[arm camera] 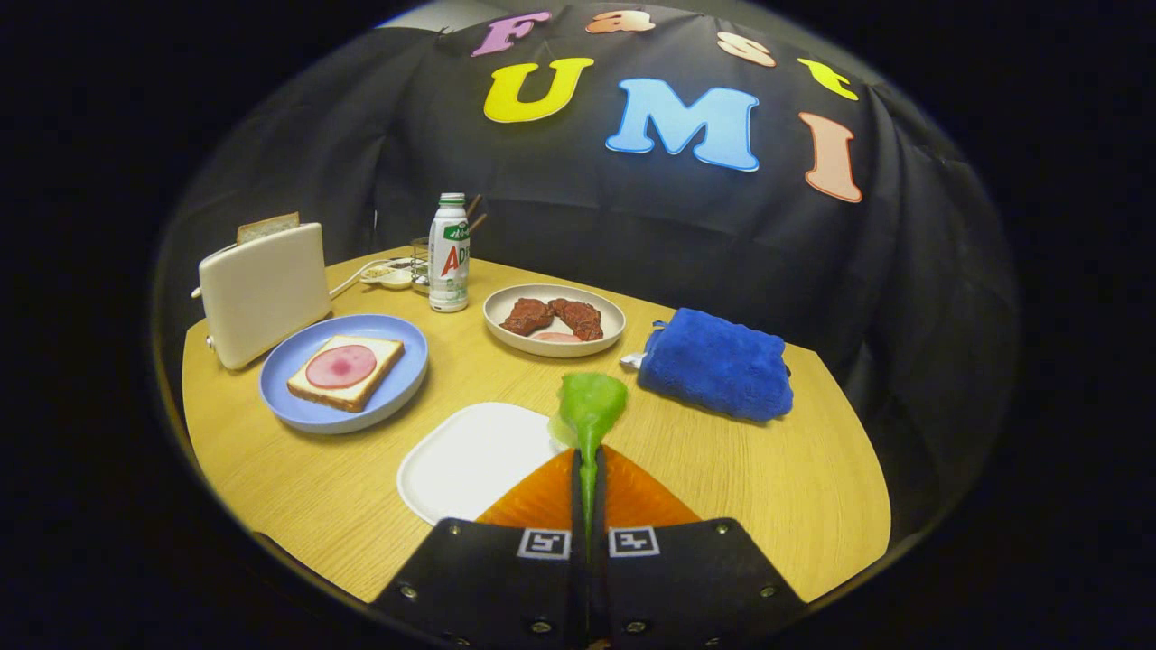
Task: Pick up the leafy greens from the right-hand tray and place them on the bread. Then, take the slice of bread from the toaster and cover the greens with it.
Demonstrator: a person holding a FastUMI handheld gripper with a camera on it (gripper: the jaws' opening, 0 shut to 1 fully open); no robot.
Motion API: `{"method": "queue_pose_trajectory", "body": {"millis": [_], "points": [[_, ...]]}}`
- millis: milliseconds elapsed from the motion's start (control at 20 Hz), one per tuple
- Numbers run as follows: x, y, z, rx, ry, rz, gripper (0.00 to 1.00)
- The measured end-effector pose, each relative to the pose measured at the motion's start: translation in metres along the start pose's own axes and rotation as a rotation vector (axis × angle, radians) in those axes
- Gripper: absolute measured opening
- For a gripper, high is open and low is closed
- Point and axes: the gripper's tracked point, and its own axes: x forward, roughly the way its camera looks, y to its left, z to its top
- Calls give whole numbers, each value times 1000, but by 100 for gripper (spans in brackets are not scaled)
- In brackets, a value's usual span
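My gripper (588,465) is shut on the leafy greens (589,406), a bright green leaf that sticks out ahead of the fingertips, lifted above the right edge of the white tray (470,460). Further off to the left, a bread slice (345,371) topped with a pink round of ham lies on a blue plate (397,384). Behind that plate stands a cream toaster (264,291) with a second bread slice (267,226) poking out of its slot.
A beige bowl (554,320) with dark meat pieces sits beyond the greens. A folded blue towel (713,363) lies to the right. A white bottle (449,255) and a small rack with dishes stand at the table's far edge.
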Motion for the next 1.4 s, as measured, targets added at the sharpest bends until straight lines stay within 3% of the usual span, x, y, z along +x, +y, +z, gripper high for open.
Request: {"method": "queue_pose_trajectory", "body": {"millis": [250,1150,1400], "points": [[-8,15,8,58,18,53,1],[-21,113,67,-11,-66,191,1],[-19,136,74,-22,-81,194,1]]}}
